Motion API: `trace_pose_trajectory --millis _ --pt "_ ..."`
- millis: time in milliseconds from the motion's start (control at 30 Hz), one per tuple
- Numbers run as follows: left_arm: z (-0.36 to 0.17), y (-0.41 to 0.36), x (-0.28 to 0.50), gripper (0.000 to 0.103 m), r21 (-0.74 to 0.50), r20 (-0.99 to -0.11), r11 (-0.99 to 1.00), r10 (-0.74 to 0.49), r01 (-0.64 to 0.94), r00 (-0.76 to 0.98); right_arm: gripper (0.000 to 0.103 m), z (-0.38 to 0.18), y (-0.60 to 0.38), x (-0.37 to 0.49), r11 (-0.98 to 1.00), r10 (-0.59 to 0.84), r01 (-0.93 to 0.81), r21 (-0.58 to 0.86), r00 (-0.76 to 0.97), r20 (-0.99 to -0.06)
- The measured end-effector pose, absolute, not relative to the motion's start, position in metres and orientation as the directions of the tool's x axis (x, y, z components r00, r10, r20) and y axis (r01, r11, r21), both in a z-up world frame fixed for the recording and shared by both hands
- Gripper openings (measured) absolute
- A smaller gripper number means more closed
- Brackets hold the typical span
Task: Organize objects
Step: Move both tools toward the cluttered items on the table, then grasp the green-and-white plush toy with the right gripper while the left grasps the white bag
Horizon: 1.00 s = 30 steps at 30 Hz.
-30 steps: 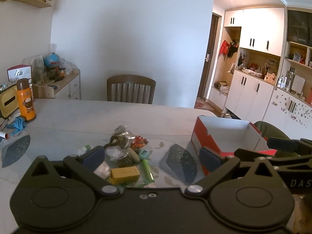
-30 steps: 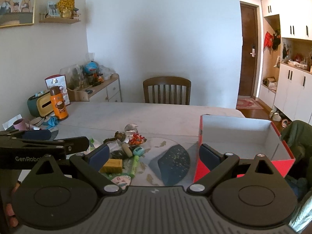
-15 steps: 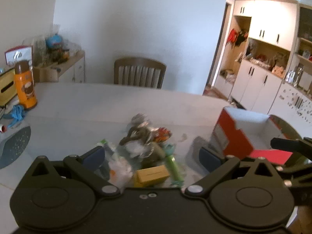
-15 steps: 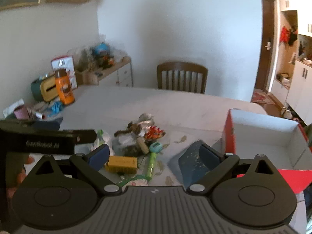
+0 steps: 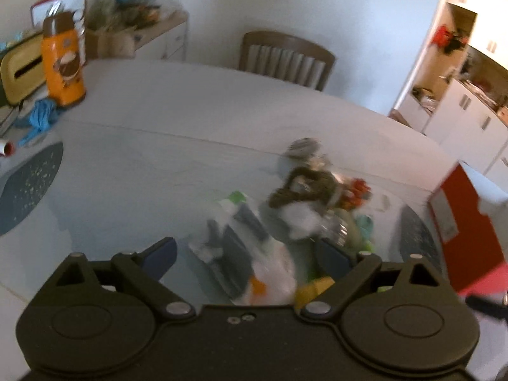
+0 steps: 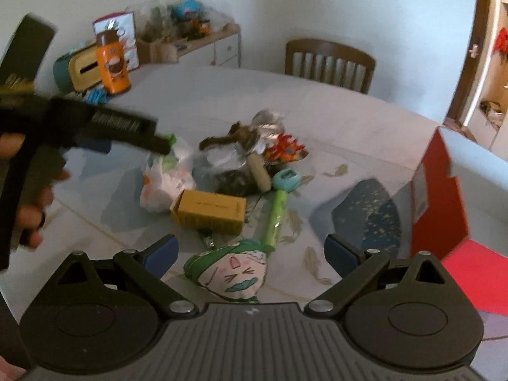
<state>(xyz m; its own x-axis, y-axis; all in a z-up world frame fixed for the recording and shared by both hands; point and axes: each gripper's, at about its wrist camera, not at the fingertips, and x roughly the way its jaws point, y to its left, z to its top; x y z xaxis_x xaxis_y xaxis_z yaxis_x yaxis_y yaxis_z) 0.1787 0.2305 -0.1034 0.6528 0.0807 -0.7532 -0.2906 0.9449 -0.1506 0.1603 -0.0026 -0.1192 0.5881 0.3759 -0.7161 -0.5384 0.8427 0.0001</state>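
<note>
Both fingers spread, empty: left gripper (image 5: 246, 255), right gripper (image 6: 250, 254); boxy yellow carton (image 6: 209, 211), crinkly plastic bag (image 6: 166, 177).

I'm working in someone's home, in the dining area by the look of it. A wooden slat-back chair (image 6: 330, 63) is pulled up at the far edge of a pale tabletop (image 6: 317, 117), and a low sideboard (image 6: 203, 44) against the white wall is crowded with household clutter. An orange flask (image 6: 113, 63) and a tissue box (image 6: 77, 70) stand on the tabletop. White built-in cupboards (image 5: 470, 117) and a brown door (image 6: 470, 47) lie off to the right.
</note>
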Motion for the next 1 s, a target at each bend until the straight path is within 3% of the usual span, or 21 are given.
trace_pose_trajectory --millis 467,733,800,1000 --pt "-0.145 0.262 0.211 0.090 -0.178 -0.831 0.916 0.056 -0.360 0.554 0.097 -0.156 0.026 0.175 0.808 0.361 -0.589 -0.009 0.506 -0.783" --pt "-0.141 0.262 0.208 0.057 -0.240 -0.818 0.922 -0.023 -0.304 0.574 0.078 -0.163 0.032 0.177 0.804 0.350 -0.595 -0.007 0.482 -0.803" --pt "-0.140 0.260 0.209 0.036 -0.241 -0.817 0.928 -0.036 -0.283 0.576 0.077 -0.164 0.034 0.178 0.803 0.344 -0.596 -0.014 0.482 -0.806" --pt "-0.138 0.257 0.207 0.022 -0.246 -0.812 0.936 -0.058 -0.250 0.581 0.070 -0.163 0.036 0.176 0.799 0.327 -0.600 -0.042 0.492 -0.807"
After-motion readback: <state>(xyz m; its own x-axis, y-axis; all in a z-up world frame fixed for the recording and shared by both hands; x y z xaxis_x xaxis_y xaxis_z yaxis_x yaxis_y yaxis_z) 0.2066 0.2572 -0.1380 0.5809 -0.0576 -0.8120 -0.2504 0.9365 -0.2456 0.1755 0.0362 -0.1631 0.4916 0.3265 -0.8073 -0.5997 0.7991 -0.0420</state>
